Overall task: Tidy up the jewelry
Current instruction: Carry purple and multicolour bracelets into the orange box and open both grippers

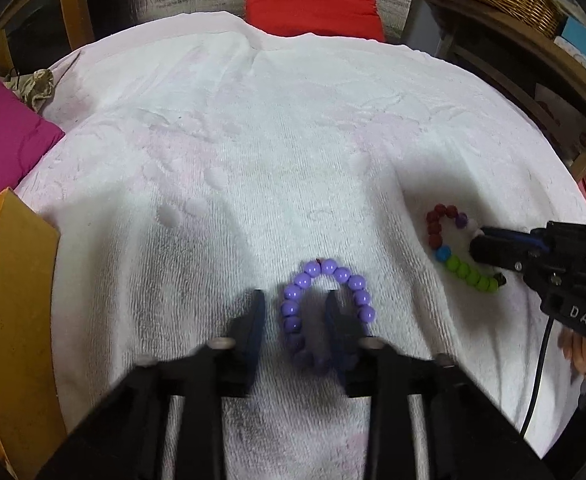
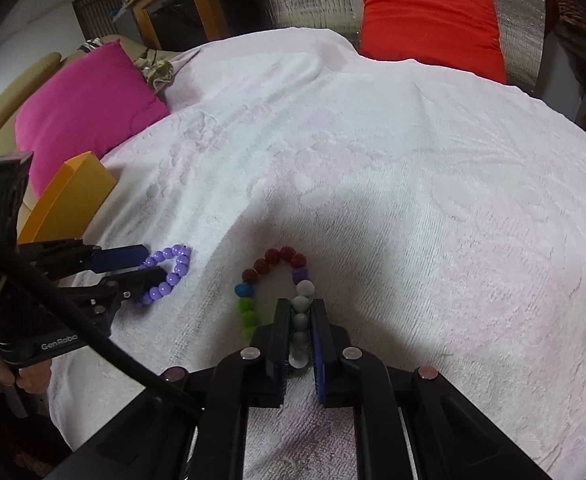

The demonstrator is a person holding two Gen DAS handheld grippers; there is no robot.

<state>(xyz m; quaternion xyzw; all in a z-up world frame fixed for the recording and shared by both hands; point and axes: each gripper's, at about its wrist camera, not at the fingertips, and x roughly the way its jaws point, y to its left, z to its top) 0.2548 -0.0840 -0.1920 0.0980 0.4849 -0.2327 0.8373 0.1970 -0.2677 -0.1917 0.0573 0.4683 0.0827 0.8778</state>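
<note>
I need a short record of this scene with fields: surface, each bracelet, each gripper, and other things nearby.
surface: white towel
purple bracelet: lies on the towel, one side between the left gripper fingers
multicolour bracelet: on the towel, its grey beads clamped by the right gripper
left gripper: narrow, around one strand of beads; whether the pads press is unclear
right gripper: shut on the bracelet
nearby: orange box, pink cushion, red cushion
</note>
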